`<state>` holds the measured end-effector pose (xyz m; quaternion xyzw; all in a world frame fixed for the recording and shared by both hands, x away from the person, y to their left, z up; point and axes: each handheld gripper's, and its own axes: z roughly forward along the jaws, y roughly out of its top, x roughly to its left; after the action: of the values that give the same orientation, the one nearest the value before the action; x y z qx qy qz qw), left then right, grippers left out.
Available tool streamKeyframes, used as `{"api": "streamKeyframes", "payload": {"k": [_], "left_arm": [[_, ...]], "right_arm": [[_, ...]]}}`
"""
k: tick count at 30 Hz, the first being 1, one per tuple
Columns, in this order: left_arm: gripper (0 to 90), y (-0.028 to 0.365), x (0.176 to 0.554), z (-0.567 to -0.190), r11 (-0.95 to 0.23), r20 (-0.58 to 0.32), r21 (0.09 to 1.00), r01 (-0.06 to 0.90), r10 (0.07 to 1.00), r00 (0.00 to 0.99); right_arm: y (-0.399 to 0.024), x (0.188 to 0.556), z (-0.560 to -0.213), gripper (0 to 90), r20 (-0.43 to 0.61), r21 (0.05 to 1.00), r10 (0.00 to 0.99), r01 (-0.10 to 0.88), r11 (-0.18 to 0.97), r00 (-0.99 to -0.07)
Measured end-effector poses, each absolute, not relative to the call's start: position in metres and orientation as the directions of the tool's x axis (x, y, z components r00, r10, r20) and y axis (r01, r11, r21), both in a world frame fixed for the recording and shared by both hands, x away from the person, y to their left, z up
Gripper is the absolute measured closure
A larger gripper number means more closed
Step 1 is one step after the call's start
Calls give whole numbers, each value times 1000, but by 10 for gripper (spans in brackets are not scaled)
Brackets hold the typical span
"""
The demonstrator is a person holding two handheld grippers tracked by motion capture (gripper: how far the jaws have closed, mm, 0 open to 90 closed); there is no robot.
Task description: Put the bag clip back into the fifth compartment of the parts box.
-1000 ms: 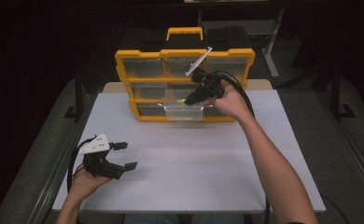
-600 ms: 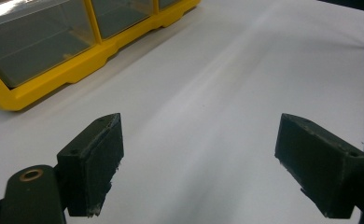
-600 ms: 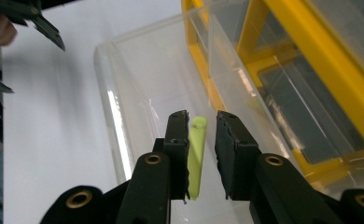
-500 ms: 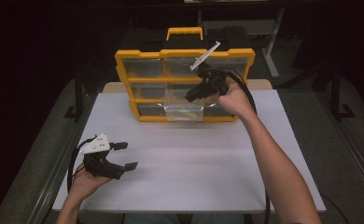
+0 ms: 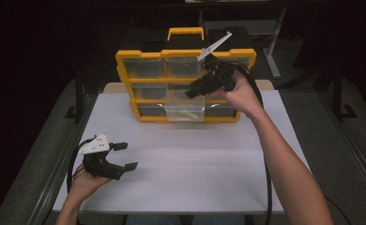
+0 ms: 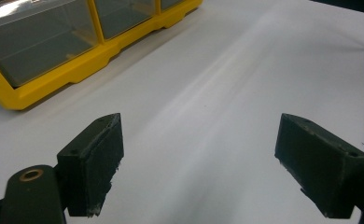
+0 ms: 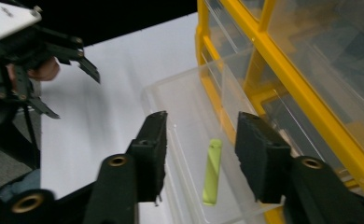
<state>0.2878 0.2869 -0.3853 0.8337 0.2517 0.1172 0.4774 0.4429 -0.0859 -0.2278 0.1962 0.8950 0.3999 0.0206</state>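
Observation:
A yellow organizer case (image 5: 186, 54) with clear drawers stands upright at the back of the white table (image 5: 195, 164). Its bottom middle drawer (image 5: 185, 108) is pulled out, and a light green stick (image 5: 186, 112) lies flat inside it. My right gripper (image 5: 191, 92) hovers above that drawer. Its jaws have just been opening, and nothing is between them. In the right gripper view the green stick (image 7: 213, 170) lies on the drawer's floor (image 7: 189, 121), below the gap of the right gripper (image 7: 201, 149). My left gripper (image 5: 127, 156) stands open and empty over the table's front left.
The organizer's other drawers (image 5: 146, 69) are pushed in, and its handle (image 5: 186, 32) rises at the top. In the left gripper view the case's lower corner (image 6: 54, 79) lies ahead of the left gripper (image 6: 199, 163). Bare white table (image 6: 227, 93) spreads between both hands.
The right gripper has risen above the pulled-out drawer and its jaws have spread apart. The left hand has stayed in place.

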Motion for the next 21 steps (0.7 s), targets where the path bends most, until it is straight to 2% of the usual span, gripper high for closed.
{"api": "streamKeyframes", "payload": {"k": [8, 21], "left_arm": [[155, 288, 288, -386, -418, -46, 852, 314, 539, 841], [155, 291, 289, -387, -408, -56, 853, 325, 547, 835]], "right_arm": [[-88, 433, -219, 324, 119, 755, 361, 320, 573, -925], [-93, 414, -210, 197, 124, 772, 348, 311, 554, -929]]}}
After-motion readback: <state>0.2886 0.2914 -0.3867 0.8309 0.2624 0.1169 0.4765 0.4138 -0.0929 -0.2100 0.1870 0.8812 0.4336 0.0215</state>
